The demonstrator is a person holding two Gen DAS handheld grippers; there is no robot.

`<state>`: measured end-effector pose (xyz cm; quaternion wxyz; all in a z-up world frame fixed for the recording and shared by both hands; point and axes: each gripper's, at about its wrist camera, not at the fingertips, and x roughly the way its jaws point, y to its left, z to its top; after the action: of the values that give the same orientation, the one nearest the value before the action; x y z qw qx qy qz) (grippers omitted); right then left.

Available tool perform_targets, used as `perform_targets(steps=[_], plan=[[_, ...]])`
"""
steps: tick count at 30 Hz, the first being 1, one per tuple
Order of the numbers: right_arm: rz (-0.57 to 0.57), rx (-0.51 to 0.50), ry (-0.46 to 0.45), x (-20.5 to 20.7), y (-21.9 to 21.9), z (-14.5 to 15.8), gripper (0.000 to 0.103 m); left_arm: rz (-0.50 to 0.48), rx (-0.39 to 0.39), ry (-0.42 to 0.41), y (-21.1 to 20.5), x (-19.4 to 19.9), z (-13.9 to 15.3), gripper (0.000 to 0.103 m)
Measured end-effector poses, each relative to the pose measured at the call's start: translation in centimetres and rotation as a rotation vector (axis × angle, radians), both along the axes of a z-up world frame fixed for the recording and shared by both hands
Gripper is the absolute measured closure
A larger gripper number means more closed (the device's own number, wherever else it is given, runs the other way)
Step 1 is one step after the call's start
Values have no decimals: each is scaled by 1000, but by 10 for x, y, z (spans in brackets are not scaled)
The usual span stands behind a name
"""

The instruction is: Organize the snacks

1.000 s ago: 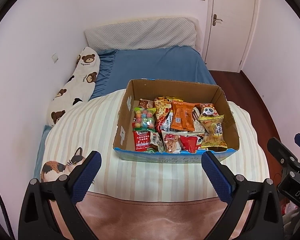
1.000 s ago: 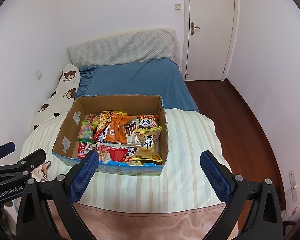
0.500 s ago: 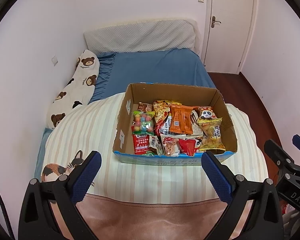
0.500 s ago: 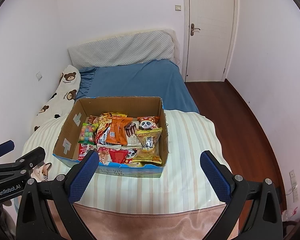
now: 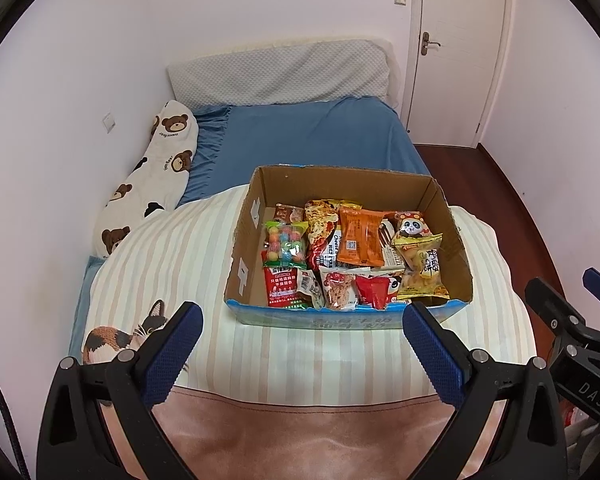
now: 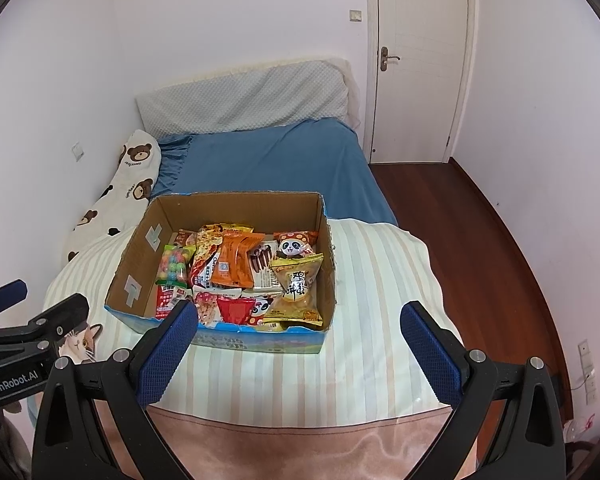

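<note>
An open cardboard box sits on a striped quilt on the bed. Inside lie several snack packets: an orange packet, a bag of coloured candy balls, a yellow bag, a panda packet and a red packet. The box also shows in the right wrist view. My left gripper is open and empty, short of the box's near wall. My right gripper is open and empty, also short of the near wall.
A bear-print pillow lies along the left wall. A blue sheet and grey headboard cushion lie beyond the box. A white door and wooden floor are to the right. Pink fabric lies at the near edge.
Both grippers have drawn back and risen slightly, so the box sits a little lower and farther in both views. Both stay open and empty.
</note>
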<state>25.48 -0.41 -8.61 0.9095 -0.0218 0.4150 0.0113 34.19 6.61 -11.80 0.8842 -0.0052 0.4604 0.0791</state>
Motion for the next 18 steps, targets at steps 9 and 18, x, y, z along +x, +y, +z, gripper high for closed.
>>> perform_targets(steps=[9, 18], plan=[[-2, 1, -1, -2, -1, 1, 0, -3, 1, 0, 0, -2, -1, 0], [-6, 4, 0, -4, -2, 1, 0, -8, -1, 3, 0, -4, -2, 0]])
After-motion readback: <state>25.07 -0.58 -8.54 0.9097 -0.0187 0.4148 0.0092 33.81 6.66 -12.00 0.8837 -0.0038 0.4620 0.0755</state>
